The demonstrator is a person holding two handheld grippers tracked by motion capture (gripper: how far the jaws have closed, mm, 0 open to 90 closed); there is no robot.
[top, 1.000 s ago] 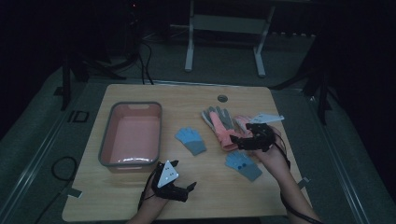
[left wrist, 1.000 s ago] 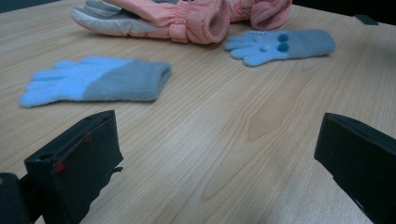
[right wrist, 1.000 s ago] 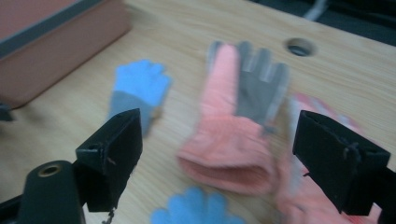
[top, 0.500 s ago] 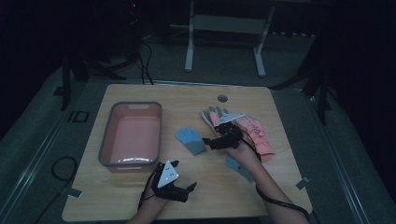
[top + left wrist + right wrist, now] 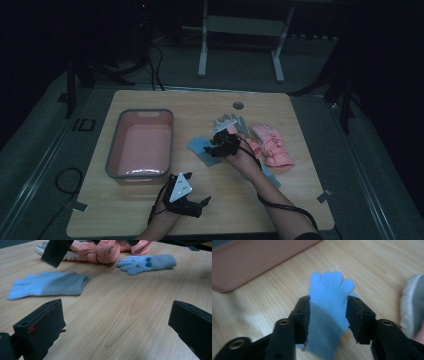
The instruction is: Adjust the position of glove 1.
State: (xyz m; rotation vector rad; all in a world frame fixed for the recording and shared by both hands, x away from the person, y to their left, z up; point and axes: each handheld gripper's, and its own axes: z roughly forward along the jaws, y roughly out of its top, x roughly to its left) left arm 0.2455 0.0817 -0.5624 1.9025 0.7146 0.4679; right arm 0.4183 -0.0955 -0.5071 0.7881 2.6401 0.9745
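A blue and grey knit glove (image 5: 198, 148) (image 5: 327, 290) lies flat on the wooden table (image 5: 300, 200), just right of the pink bin (image 5: 140, 145). My right gripper (image 5: 216, 146) (image 5: 328, 312) is down on this glove, with its jaws astride the palm. They have just been closing and their pads press the glove's two sides, pinching it narrower. My left gripper (image 5: 192, 204) (image 5: 115, 312) rests near the table's front edge, open wide with only bare wood between its jaws. In the left gripper view the same glove (image 5: 47, 287) lies ahead.
A grey-white glove (image 5: 231, 122) and pink padded gloves (image 5: 272, 147) (image 5: 100, 250) lie behind and right of my right hand. A second blue glove (image 5: 270, 175) (image 5: 147, 262) peeks out by the right forearm. A grommet hole (image 5: 238, 105) sits near the table's far edge.
My right gripper has travelled left from the pink gloves and come down over the blue glove, its jaws narrowing onto it. The left gripper has stayed put.
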